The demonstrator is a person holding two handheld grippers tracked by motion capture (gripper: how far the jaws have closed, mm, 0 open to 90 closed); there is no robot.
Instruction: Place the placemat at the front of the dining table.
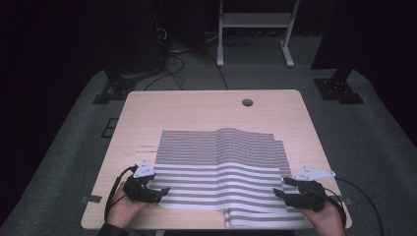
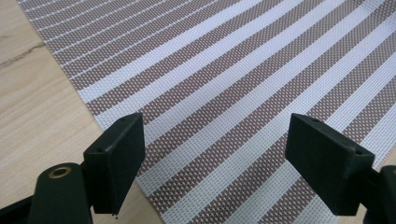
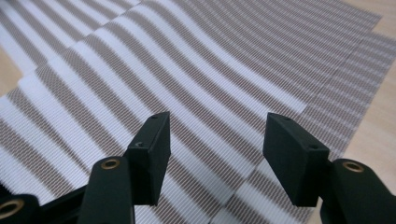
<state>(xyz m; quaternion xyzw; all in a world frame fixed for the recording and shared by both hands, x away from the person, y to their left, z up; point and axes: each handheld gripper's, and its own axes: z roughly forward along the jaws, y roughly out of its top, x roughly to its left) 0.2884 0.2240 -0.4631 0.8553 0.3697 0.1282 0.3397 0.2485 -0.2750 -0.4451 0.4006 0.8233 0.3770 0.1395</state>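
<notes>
High view: the striped mat (image 1: 219, 169) is being left bulged on the table (image 1: 147, 108), unflattened; left gripper (image 1: 160, 192) and right gripper (image 1: 280, 194) are being held open, empty, at its near corners.

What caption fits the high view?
Both open grippers, left gripper and right gripper, rest at the striped mats on the wooden table.

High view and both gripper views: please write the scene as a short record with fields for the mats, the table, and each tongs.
Surface: light wooden table with a round cable hole
Upper mat: brown and white striped woven placemat, bulging along its middle
Lower mat: second striped woven placemat, sticks out at the near and right edges
Left tongs: open, at the upper mat's near left corner, nothing between the jaws
Right tongs: open, over the mats' near right edge, nothing gripped
Hands: one behind each tongs, at the table's near edge
</notes>
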